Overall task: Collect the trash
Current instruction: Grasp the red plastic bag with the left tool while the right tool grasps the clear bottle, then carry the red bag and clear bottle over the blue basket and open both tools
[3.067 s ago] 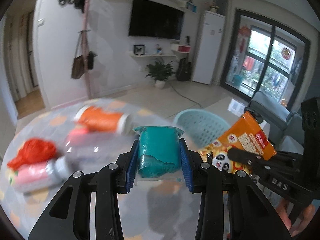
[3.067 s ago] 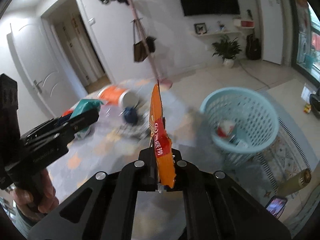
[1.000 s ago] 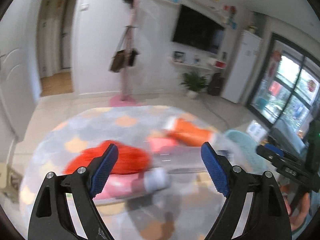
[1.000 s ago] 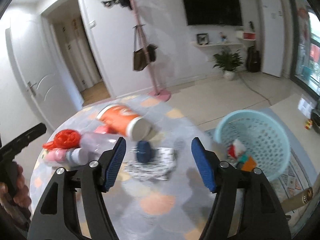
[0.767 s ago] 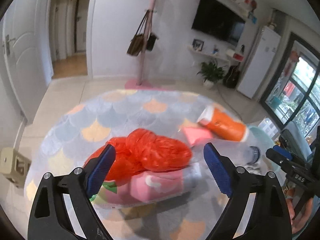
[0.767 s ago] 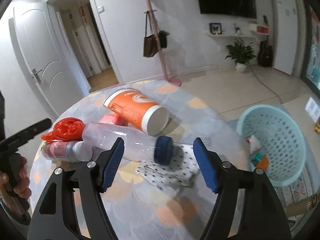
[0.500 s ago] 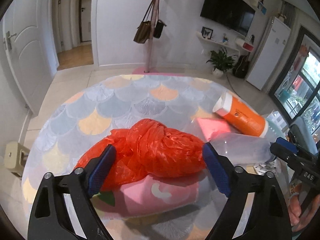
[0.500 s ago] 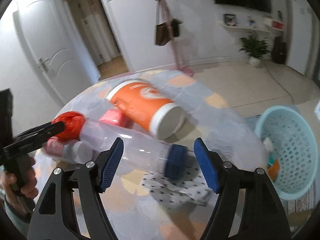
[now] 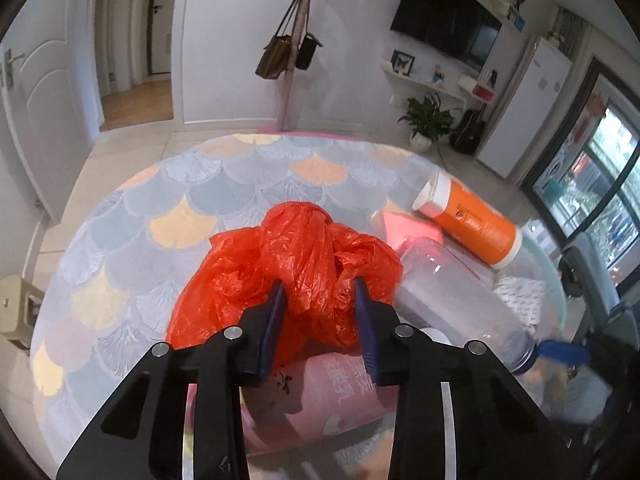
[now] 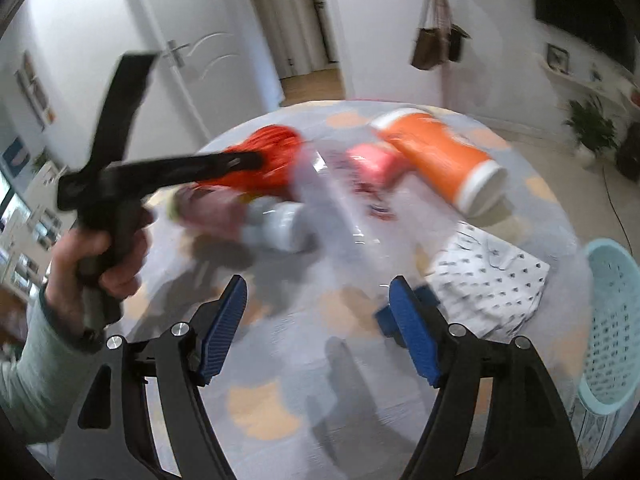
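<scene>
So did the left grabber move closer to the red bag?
Yes. The left gripper came forward over the table, and its fingers now squeeze the red plastic bag they earlier only framed.

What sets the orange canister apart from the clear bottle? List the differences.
The orange canister is opaque, bright orange with white ends; the clear bottle is see-through with a blue cap.
The canister is a straight, wide cylinder; the bottle narrows to a neck at its cap.
The canister lies farther from the left gripper; the bottle lies beside the red bag that gripper pinches.
Both lie on their sides on the table.
</scene>
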The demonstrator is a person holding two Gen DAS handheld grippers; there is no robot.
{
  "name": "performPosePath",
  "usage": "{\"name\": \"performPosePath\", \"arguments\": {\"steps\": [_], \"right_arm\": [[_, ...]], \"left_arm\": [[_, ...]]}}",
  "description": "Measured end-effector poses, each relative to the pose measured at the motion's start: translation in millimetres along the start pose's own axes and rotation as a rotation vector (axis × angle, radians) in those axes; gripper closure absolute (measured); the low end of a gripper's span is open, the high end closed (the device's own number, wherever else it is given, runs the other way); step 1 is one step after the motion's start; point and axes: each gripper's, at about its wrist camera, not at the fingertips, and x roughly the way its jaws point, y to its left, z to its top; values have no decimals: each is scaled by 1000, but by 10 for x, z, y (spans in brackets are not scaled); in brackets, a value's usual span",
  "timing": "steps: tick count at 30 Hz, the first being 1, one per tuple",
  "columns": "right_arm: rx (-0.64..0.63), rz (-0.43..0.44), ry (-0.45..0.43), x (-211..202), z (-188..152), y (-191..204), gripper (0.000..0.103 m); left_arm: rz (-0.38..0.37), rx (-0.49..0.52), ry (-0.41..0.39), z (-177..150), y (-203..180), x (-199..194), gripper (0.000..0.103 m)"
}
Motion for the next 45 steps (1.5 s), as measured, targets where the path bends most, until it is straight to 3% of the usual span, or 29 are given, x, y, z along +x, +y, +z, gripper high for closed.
{"name": "performPosePath", "arguments": {"steps": [5, 9, 14, 18, 24, 34, 39, 45], "right_arm": [[-22, -137, -60, -4, 100, 69, 33], [0, -194, -22, 247, 184, -51, 33], [79, -138, 16, 536, 200, -210, 34], [107, -81, 16, 611, 203, -230, 46], [84, -126, -12, 577, 198, -179, 47], [102, -169, -156, -126, 147, -227, 47], [157, -230, -226, -521, 119, -502, 47], [267, -327, -276, -933, -45, -1115, 47]], "left_arm": [[-10, 9, -31, 12, -28, -113, 71], [-30, 9, -62, 26, -58, -200, 71], [-34, 36, -88, 60, -139, -272, 71], [-35, 48, -97, 81, -216, -298, 71], [-44, 75, -113, 81, -361, -321, 71], [-105, 122, -191, 194, -780, -545, 71], [-159, 166, -223, 249, -1121, -591, 71], [-226, 225, -210, 288, -1651, -422, 71]]}}
